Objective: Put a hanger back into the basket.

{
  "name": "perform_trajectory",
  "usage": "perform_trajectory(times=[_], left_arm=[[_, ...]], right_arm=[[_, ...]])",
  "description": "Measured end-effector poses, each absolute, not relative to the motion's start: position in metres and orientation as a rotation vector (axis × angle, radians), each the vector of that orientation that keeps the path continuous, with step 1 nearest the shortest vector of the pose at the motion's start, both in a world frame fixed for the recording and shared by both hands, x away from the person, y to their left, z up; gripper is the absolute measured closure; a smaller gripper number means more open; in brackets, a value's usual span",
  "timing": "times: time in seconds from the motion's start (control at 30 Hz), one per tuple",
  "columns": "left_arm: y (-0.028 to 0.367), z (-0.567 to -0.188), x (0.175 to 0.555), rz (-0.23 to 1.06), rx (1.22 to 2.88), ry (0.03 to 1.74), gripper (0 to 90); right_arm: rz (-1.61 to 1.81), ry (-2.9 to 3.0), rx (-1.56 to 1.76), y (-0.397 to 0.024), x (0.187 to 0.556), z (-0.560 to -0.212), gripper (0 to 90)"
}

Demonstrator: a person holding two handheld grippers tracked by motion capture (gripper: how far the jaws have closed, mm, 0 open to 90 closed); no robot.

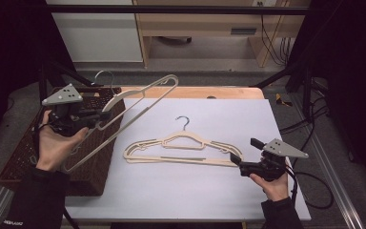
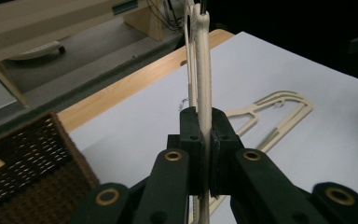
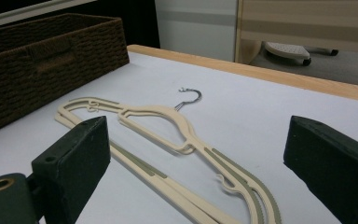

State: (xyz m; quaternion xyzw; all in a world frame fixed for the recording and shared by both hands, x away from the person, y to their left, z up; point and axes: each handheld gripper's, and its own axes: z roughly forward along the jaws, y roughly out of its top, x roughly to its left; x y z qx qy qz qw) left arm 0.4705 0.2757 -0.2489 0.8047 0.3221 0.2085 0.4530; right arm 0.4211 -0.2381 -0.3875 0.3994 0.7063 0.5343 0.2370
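A: Where does the sorting stand?

B: Roughly midway, I'd judge. The left gripper (image 1: 106,118) has its jaws clamped on the rim of one cream hanger (image 1: 138,102), lifted clear of the mat and tilted, its lower corner hanging over the wicker basket (image 1: 19,157) and its metal hook above the basket's far edge.

A: So it isn't in the basket yet?

B: No, it hangs above it, held in the air. In the left gripper view the pads press on the hanger's edge (image 2: 203,70) from both sides.

A: And the other hand?

B: The right gripper (image 1: 236,161) has its jaws wide apart with nothing between them. It sits on the far side of the table from the basket, just beside the end of the remaining hangers (image 1: 181,148).

A: How many remain?

B: At least two, stacked flat on the grey mat (image 1: 209,200), near the basket's inner wall; the right gripper view shows doubled outlines (image 3: 168,133). Those are left to pick up, judging by the open jaws facing them.
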Motion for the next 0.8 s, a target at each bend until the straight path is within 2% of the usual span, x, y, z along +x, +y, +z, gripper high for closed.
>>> perform_trajectory(times=[0.8], left_arm=[[0.381, -0.281, 0.503, 0.585, 1.919, 0.968, 86.3]], right_arm=[[1.449, 1.94, 1.121, -0.24, 0.423, -0.39, 6.9]])
